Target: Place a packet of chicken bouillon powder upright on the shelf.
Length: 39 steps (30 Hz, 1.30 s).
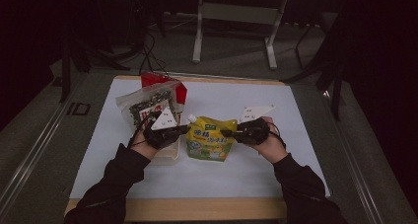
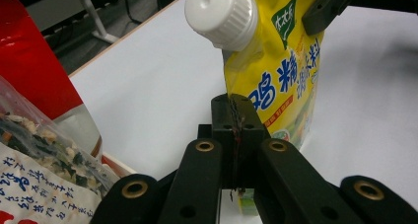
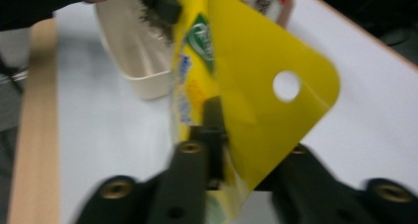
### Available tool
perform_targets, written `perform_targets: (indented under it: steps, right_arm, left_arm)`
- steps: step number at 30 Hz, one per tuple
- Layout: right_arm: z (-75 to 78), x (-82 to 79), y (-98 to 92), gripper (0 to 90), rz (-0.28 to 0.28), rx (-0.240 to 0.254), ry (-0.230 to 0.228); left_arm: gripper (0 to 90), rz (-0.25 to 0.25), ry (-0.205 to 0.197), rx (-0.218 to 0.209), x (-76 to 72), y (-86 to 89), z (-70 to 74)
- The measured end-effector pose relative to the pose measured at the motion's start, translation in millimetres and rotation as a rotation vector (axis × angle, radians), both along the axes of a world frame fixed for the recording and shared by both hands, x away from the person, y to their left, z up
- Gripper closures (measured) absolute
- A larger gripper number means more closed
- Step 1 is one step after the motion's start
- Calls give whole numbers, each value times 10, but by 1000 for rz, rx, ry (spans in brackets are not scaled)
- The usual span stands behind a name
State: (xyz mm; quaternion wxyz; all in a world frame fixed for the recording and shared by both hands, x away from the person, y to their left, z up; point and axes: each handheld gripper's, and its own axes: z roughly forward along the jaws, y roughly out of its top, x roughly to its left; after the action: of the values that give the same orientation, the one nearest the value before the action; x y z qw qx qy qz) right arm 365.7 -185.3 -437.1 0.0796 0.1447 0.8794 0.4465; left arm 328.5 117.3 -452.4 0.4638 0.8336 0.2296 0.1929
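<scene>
A yellow spout pouch point(image 1: 209, 137) with blue writing and a white screw cap point(image 2: 222, 17) is held upright between both grippers at the table's middle. My left gripper point(image 1: 185, 130) is shut on the pouch's side seam just under the cap, its jaws pressed together point(image 2: 236, 110) on the yellow pouch point(image 2: 281, 81). From the other side, my right gripper point(image 1: 226, 133) is shut on the flat yellow corner point(image 3: 246, 86) beside its round hang hole, the jaws point(image 3: 217, 110) clamping the film. The right gripper's jaw tip point(image 2: 328, 7) shows at the pouch's top.
A cream tub point(image 1: 167, 152) sits just left of the pouch, under the left hand. Leaning in it are a clear bag of dried seaweed mix point(image 1: 145, 105) and a red packet point(image 1: 160, 81). The white mat point(image 1: 276, 160) ends at a wooden front edge point(image 1: 197, 209).
</scene>
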Motion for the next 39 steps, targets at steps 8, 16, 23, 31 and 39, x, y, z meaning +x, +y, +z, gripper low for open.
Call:
perform_targets:
  steps: [8,16,23,31,39]
  right_arm:
    - [29,-32,17,900,45,-20,-11]
    - [167,-93,-42,900,69,19,-32]
    - [320,-132,-65,900,74,20,-67]
    - [472,-155,-78,900,91,44,-83]
    - [604,-166,-13,900,118,46,-99]
  left_arm:
    - [900,-16,12,-7,-10,22,11]
    - [785,-18,7,-61,-69,49,111]
    - [636,-5,-6,-91,-164,85,184]
    - [543,-17,1,-132,-324,143,260]
    - [464,-30,4,-141,-525,165,275]
